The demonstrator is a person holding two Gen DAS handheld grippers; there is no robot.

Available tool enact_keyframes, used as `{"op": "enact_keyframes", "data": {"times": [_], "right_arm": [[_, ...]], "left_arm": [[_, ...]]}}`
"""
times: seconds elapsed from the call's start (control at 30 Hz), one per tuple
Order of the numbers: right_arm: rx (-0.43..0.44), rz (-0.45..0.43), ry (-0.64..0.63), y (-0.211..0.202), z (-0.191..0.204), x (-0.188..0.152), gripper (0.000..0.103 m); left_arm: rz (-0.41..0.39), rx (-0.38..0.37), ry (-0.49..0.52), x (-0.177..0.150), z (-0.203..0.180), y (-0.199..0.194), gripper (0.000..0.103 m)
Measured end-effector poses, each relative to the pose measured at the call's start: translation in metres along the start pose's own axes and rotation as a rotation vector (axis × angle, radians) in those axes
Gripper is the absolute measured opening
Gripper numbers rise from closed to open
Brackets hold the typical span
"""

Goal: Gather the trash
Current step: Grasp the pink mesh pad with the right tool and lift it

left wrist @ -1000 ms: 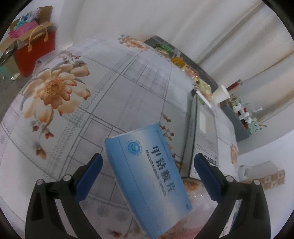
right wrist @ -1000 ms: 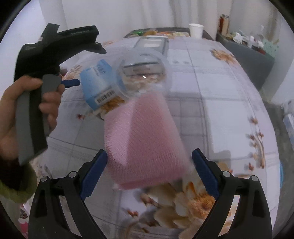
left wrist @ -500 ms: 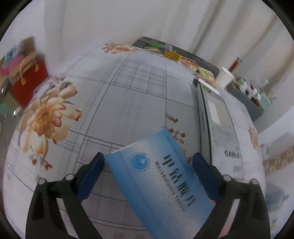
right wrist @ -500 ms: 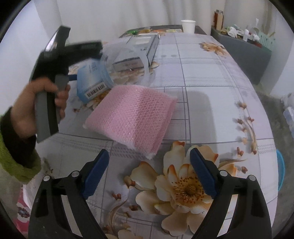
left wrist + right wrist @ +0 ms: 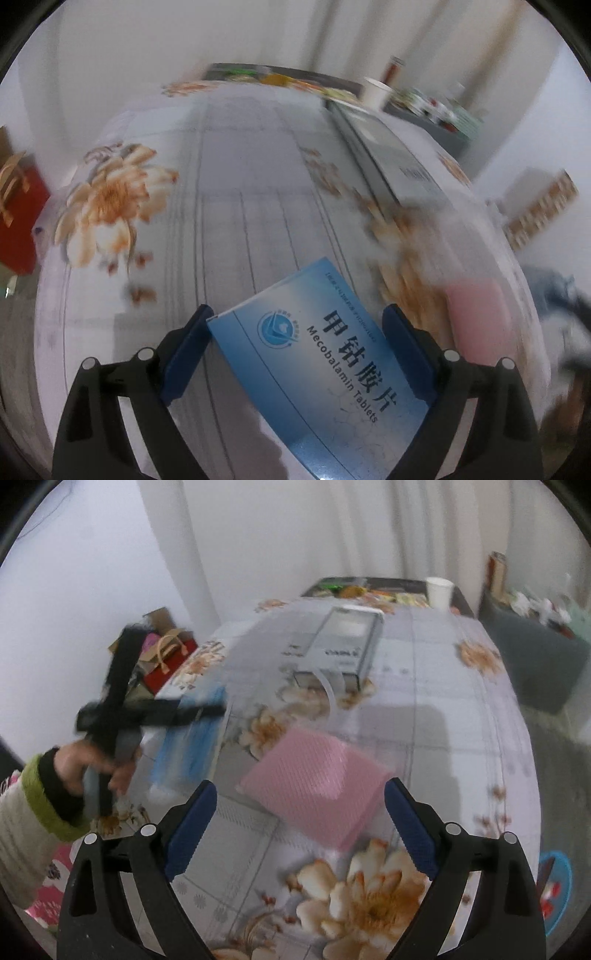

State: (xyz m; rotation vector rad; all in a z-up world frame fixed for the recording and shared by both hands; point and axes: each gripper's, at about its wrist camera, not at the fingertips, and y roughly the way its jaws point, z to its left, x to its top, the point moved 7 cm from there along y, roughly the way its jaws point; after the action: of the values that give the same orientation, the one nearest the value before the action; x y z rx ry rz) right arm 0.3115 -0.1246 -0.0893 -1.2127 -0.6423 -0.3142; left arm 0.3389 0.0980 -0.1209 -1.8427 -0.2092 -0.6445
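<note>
Left gripper (image 5: 295, 354): holds the blue pill box (image 5: 317, 369) w/ both blue pads pressed on its sides; box sits slanted between them, up off the table
Why held so: I think the box is trash being carried off to a bin; no bin seen in either view
Left hand (image 5: 92, 764): wraps the gripper handle at the left of the right cam; very blurry, so prob moving fast
Right gripper (image 5: 297, 825): wide open, holds nothing
Pink bubble wrap (image 5: 314, 786): lies flat on the flower tablecloth (image 5: 443, 738), just in front of the right gripper, btwn the lines of its 2 pads but not touching them
Why there: looks like the next trash to grab; gripper is lined up w/ it
Gray box (image 5: 340, 646): further back on the table, well apart from both grippers
Paper cup (image 5: 439, 590): at the far end
</note>
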Motion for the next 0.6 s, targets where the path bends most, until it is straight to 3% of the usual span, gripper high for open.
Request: {"op": "enact_keyframes", "data": {"times": [0.23, 0.5, 0.6], "right_arm": [[0.068, 0.058, -0.049, 0.035, -0.002, 0.013, 0.089], [0.014, 0.096, -0.081, 0.052, 0.001, 0.001, 0.088], [-0.046, 0.104, -0.087, 0.047, -0.001, -0.008, 0.082]], "left_arm": [[0.021, -0.075, 0.104, -0.064, -0.038, -0.028, 0.09], [0.036, -0.13, 0.214, -0.101, -0.091, -0.035, 0.091], [0.038, -0.155, 0.234, -0.105, -0.106, -0.033, 0.091]]}}
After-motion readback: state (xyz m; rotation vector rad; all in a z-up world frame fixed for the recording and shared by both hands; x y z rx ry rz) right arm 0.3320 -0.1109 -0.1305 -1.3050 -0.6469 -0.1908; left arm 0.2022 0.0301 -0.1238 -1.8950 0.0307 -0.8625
